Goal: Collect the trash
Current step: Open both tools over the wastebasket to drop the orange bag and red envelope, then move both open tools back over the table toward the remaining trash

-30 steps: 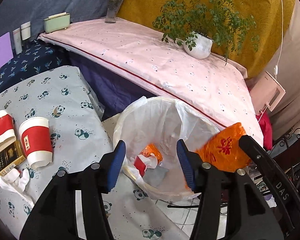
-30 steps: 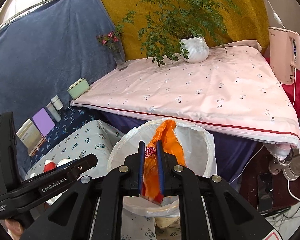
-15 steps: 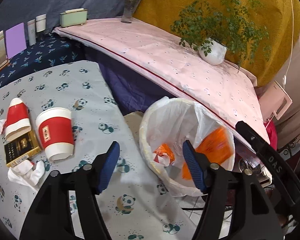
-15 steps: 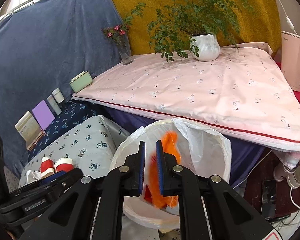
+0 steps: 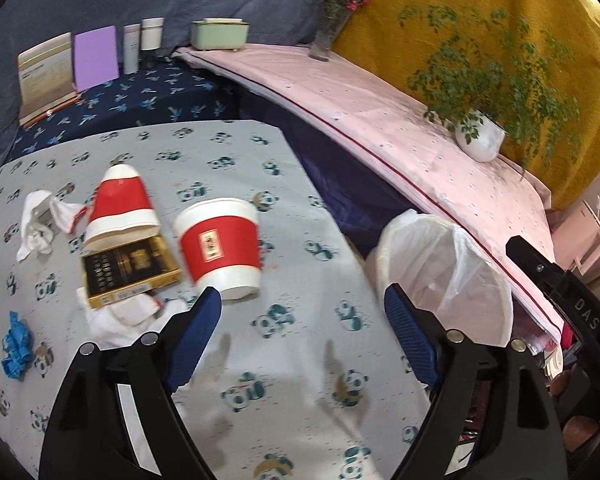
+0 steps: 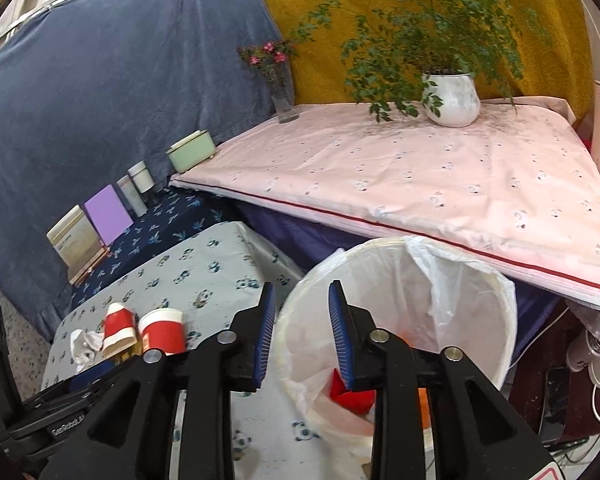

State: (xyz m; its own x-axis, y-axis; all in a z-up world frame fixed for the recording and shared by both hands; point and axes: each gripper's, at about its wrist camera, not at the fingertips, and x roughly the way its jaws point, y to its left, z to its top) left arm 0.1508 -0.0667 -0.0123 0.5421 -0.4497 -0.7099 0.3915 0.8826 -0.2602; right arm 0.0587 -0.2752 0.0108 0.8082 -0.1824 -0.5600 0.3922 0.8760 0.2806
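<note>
**Both jaws empty over bench and bin**

The left gripper [image 5: 302,338] hangs above the panda-cloth bench [image 5: 300,360], its jaws wide and opening, nothing between them. Trash lies at its ten o'clock — a red cup [image 5: 219,250] on its side, a second cup [image 5: 120,206], a gold box [image 5: 130,270], tissues [image 5: 40,224] and a blue scrap [image 5: 16,350]. The bin [image 5: 444,276] stands at two o'clock, beside the bench edge. The right gripper [image 6: 302,334] sits over the bin's rim — jaws opening, holding nothing; red and orange wrappers [image 6: 350,396] lie inside the bin.

Bin [image 6: 400,280] mouth unobstructed; cups [image 5: 220,248] crowd cloth.
</note>
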